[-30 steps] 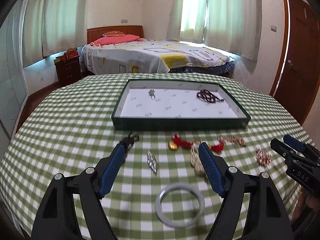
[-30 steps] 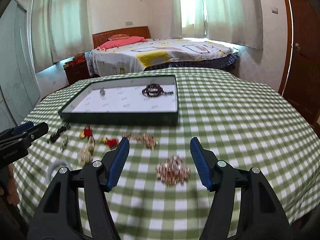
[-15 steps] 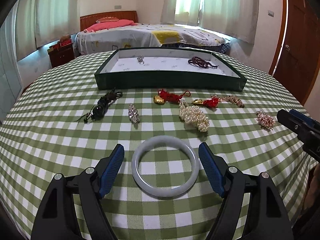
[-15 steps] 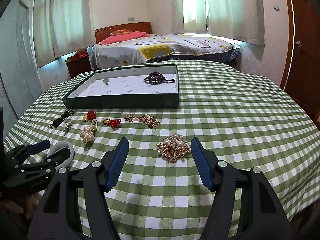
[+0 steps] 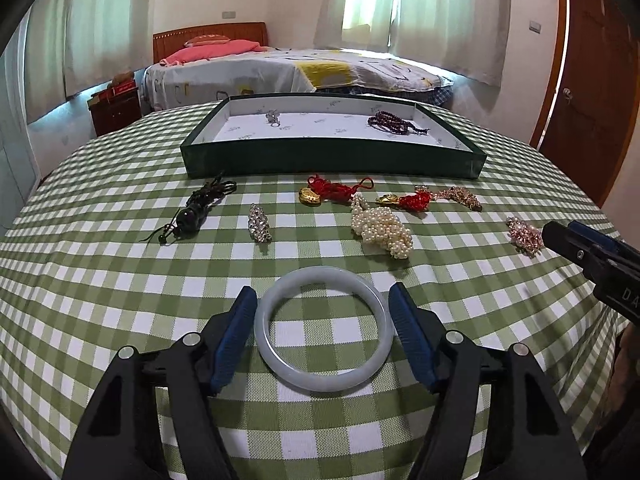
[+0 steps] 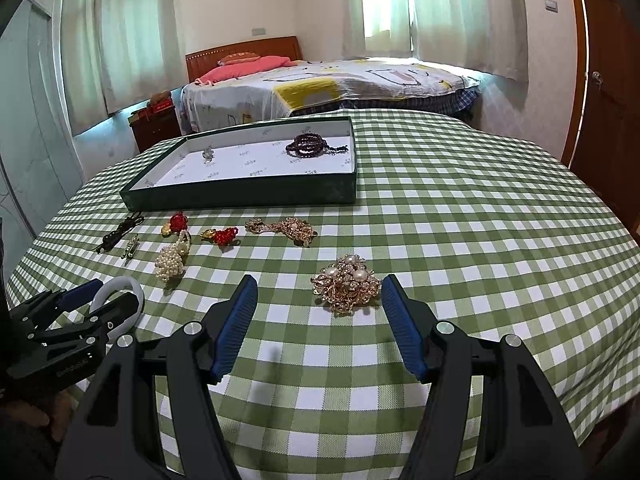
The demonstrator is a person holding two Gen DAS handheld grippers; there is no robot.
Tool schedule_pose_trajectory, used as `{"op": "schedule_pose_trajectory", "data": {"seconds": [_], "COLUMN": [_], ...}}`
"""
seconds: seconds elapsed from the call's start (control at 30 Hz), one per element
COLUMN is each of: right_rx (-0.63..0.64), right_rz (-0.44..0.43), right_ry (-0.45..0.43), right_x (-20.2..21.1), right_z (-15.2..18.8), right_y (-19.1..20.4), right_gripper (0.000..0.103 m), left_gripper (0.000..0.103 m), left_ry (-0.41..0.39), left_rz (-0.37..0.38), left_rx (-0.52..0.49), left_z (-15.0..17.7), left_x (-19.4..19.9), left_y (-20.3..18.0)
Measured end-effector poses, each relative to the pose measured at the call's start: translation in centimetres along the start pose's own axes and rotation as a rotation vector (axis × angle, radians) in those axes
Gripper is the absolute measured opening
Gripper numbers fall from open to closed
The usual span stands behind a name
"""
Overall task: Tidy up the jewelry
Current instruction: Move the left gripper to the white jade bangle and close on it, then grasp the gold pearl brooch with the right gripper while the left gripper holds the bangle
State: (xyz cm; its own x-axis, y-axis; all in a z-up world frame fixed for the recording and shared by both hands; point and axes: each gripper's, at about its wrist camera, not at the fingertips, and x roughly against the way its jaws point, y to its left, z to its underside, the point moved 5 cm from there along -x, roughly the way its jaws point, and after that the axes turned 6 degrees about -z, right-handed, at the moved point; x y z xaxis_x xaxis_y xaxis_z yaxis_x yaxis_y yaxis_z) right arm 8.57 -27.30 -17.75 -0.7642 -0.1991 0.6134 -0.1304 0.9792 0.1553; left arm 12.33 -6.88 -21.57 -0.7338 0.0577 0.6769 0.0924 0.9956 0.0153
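Observation:
A pale jade bangle (image 5: 276, 354) lies flat on the green checked tablecloth between the open fingers of my left gripper (image 5: 323, 300), which straddles it without touching. My right gripper (image 6: 316, 290) is open just short of a gold and pearl brooch (image 6: 346, 282). A dark green tray (image 5: 332, 160) with a white lining holds a dark bead bracelet (image 5: 394, 122) and a small silver piece (image 5: 273, 117). In front of the tray lie a pearl strand (image 5: 383, 232), red cord charms (image 5: 334, 190), a crystal clip (image 5: 259, 222) and a black cord pendant (image 5: 196, 210).
The round table's edge drops off near both grippers. A gold chain piece (image 6: 290, 230) lies between the tray and the brooch. The right gripper also shows at the right of the left wrist view (image 5: 576, 250). A bed and a wooden door stand behind.
My left gripper has pulled back and lowered until its open fingers straddle the bangle. My right gripper has moved closer to the brooch.

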Motion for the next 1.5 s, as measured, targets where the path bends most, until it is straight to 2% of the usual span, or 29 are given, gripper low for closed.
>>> {"op": "schedule_pose_trajectory", "data": {"seconds": [0.23, 0.4, 0.47, 0.5, 0.63, 0.97, 1.3, 1.5], "right_rx": [-0.003, -0.01, -0.011, -0.013, -0.03, -0.05, -0.031, -0.014], "right_rz": [-0.001, 0.0, 0.003, 0.003, 0.004, 0.033, 0.065, 0.079], "right_ry": [0.005, 0.011, 0.012, 0.011, 0.017, 0.056, 0.103, 0.096], "right_x": [-0.1, -0.3, -0.5, -0.6, -1.3, -3.6, -5.3, -5.0], "right_z": [0.1, 0.3, 0.2, 0.1, -0.1, -0.8, -0.5, -0.1], "right_y": [-0.1, -0.3, -0.4, -0.4, -0.8, -1.9, -2.3, -2.3], "right_gripper": [0.063, 0.063, 0.063, 0.063, 0.063, 0.063, 0.063, 0.049], "left_gripper": [0.067, 0.074, 0.073, 0.068, 0.068, 0.068, 0.068, 0.068], "left_ry": [0.0, 0.017, 0.018, 0.016, 0.019, -0.023, -0.018, -0.02], "left_rz": [-0.007, -0.035, -0.026, -0.028, -0.018, -0.07, -0.091, -0.093], "left_rx": [-0.015, -0.061, -0.06, -0.054, -0.04, -0.015, 0.01, 0.012], "left_z": [0.0, 0.2, 0.2, 0.2, 0.1, -1.4, -1.9, -2.0], "left_x": [-0.1, -0.6, -0.6, -0.6, -0.5, 0.2, 0.0, 0.0], "left_y": [-0.4, -1.0, -1.0, -0.9, -0.5, 1.3, 2.4, 2.6]}}
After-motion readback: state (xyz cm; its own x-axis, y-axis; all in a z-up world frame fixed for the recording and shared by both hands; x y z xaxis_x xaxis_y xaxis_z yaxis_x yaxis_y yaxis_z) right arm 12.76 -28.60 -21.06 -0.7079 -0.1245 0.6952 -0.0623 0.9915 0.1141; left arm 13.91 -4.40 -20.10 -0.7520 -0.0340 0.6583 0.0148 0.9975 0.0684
